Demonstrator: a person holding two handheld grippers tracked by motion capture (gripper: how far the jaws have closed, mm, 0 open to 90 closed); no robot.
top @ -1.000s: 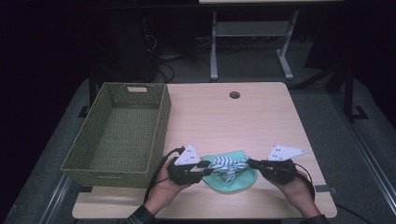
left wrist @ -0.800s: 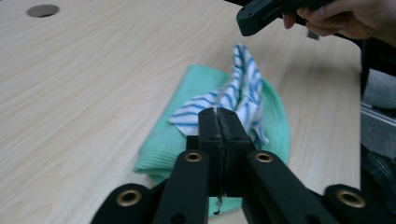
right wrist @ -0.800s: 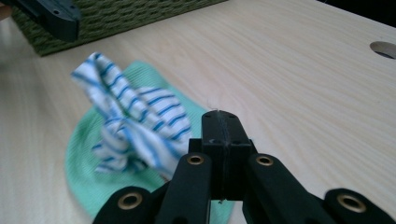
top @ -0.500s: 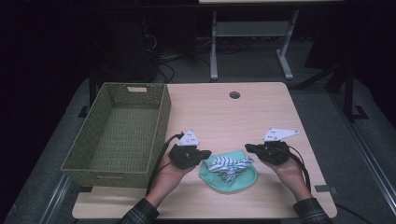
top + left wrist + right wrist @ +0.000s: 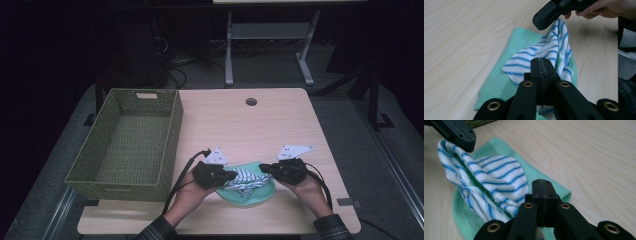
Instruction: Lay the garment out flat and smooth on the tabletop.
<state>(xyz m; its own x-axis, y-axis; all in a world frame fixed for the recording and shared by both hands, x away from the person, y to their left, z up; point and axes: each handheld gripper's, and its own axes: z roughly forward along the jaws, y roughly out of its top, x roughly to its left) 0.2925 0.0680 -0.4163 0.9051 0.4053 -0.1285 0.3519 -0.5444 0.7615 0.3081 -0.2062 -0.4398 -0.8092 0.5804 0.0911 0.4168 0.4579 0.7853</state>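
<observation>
Pale wood makes up the surface (image 5: 280, 125), whose far half lies bare apart from one round hole (image 5: 251, 102) near the far edge; its right edge and near edge stand free, with open wood to the right of the person's right hand. Along the left edge sits one green woven basket (image 5: 172, 135), its right wall near the left gripper (image 5: 234, 175). Close to the near edge lie two cloths: one green cloth (image 5: 260, 196) flat on the wood, and on top of it one blue-striped white cloth (image 5: 245, 181), bunched. Both grippers meet over them. The left gripper has just clenched its jaws, and in the left gripper view they are pressed together on one end of the striped cloth (image 5: 541, 53). The right gripper (image 5: 261, 168) is likewise clenched on the other end, seen in the right gripper view with the striped cloth (image 5: 499, 177) running under its tips. The cloth hangs slack between the two, just above the green cloth (image 5: 464, 220)
</observation>
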